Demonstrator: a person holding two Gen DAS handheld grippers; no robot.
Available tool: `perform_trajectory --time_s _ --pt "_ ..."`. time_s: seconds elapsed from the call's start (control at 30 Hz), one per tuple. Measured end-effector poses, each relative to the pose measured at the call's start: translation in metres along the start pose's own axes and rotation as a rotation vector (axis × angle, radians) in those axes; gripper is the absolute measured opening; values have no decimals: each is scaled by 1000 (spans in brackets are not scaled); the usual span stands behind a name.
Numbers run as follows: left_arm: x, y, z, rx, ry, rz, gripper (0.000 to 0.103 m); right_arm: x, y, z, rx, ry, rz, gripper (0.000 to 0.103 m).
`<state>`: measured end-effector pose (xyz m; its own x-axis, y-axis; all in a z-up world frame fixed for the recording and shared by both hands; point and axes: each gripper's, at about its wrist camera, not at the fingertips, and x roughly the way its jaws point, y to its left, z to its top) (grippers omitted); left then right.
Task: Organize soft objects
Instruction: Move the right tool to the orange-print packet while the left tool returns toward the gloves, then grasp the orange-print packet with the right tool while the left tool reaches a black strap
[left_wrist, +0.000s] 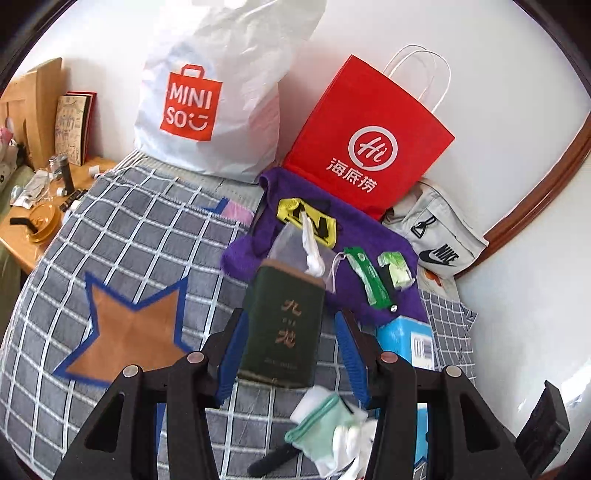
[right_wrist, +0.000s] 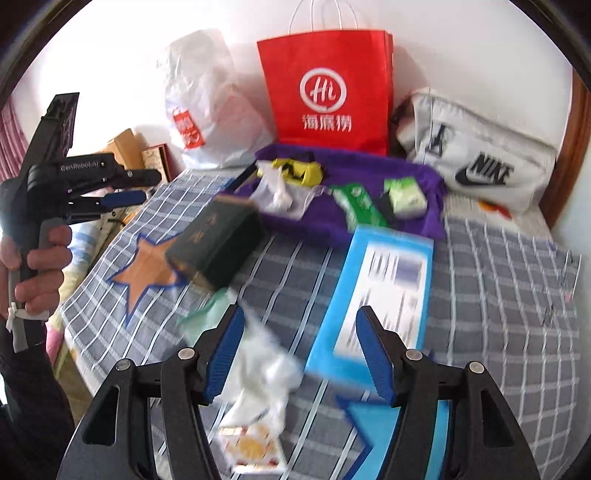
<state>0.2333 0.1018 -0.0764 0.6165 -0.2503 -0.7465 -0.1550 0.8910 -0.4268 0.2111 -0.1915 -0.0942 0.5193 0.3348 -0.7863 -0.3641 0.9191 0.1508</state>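
Clutter still lying across bed; purple cloth unsorted at centre; left gripper, right gripper fingers hanging released, grasping nothing.

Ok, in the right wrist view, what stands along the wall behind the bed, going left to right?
White plastic bag → red paper bag → white Nike bag.
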Motion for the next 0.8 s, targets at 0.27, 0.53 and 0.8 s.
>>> perform_trajectory --time_s 0.27,0.53,0.8 --pt "-16 4 -39 10 1 -3 47 0 14 -65 -9 75 39 64" --pt "-16 8 -69 25 18 -17 49 12 36 -105 -81 119 47 67" --pt "-2 20 -93 44 60 8 49 32 41 -123 -98 149 29 68"
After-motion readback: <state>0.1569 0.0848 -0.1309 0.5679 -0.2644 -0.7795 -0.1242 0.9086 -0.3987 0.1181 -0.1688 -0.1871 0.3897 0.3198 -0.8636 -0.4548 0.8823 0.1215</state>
